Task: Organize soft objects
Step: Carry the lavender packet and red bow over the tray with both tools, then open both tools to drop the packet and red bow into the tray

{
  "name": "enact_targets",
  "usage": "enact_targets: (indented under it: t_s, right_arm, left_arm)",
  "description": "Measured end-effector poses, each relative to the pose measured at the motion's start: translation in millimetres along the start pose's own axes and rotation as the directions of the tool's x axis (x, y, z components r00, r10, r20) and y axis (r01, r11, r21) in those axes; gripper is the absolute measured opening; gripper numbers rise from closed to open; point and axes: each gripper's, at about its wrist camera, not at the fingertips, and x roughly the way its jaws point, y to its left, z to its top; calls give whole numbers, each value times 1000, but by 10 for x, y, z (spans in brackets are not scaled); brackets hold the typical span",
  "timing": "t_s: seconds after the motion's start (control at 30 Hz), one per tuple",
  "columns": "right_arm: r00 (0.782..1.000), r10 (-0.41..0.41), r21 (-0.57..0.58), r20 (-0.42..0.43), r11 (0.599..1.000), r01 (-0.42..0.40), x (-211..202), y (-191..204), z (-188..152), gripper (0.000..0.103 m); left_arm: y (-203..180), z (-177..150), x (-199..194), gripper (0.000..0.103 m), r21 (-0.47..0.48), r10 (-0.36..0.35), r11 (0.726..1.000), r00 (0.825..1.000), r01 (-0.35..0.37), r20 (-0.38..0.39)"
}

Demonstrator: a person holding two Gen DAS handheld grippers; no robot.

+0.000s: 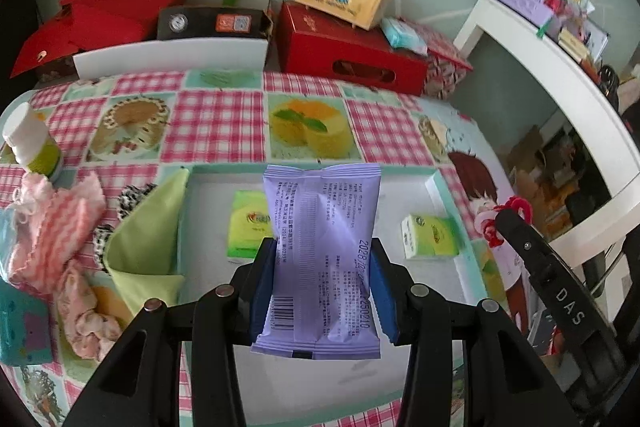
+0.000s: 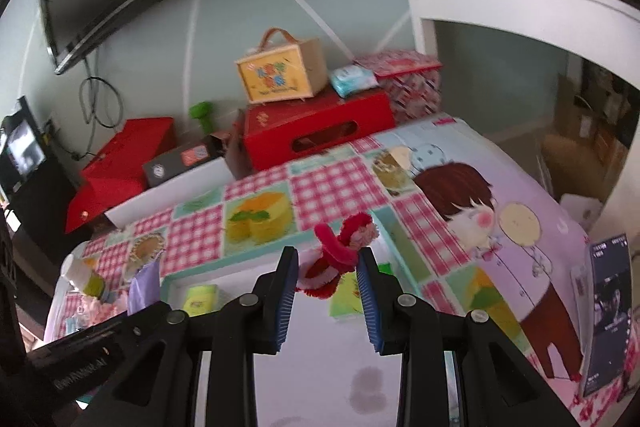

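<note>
Holding two green tissue packs (image 1: 248,227): white tray (image 1: 448,195) with teal rim.

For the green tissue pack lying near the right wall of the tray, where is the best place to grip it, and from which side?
Grip the green tissue pack across its shorter width, at mid-length, coming from above. It lies flat on the tray floor with its broad printed face up and open floor around it, so both long edges look free. It is soft, so squeeze gently. A hand-held gripper must be freed first: both are holding things.
</note>
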Motion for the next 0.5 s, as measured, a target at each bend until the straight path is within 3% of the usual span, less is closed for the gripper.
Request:
enact_targets:
  t_s: [0.23, 0.5]
  right_arm:
    - [983, -48, -26, -176, 999, 44, 278, 24, -147, 32]
    - [966, -77, -47, -246, 997, 68, 410, 46, -263, 33]
  left_arm:
    - [102, -138, 309, 46, -17, 4, 1000, 997, -6, -80]
    - [122, -193, 384, 47, -17, 1, 1000, 994, -3, -110]
